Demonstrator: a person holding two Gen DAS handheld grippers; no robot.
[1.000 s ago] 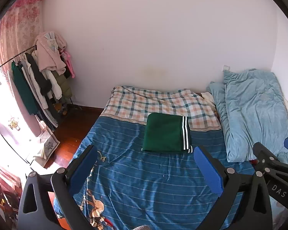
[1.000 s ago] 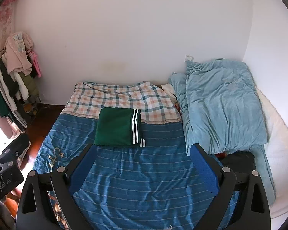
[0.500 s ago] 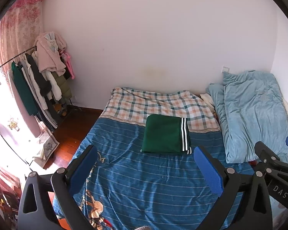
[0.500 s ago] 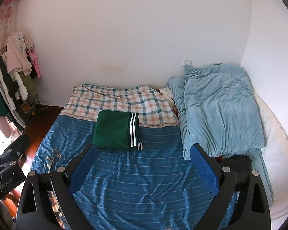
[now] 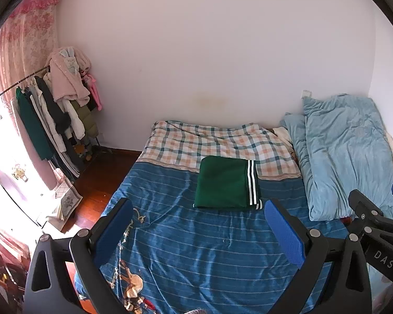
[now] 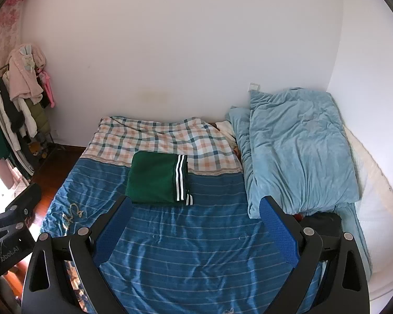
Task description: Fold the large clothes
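Fingers spread wide and empty on both the left gripper (image 5: 197,226) and the right gripper (image 6: 195,225), held back above the blue striped bedspread (image 5: 209,256), apparently because the green garment (image 5: 224,183) already lies folded mid-bed, its white-striped edge beside the light-blue quilt (image 6: 298,151).

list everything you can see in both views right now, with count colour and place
folded garment: 1, green with white and black stripes, on the bed across the seam of the two covers
striped cover: 1, blue, near part of the bed
plaid cover: 1, orange, white and teal, far part of the bed
duvet: 1, light blue, folded along the bed's right side
dark item: 1, black, under the duvet's near end
clothes rail: 1, mixed hanging clothes, left corner
curtain: 1, pink floral, far left
left gripper: 1, black with blue pads, open, above the bed
right gripper: 1, same, open
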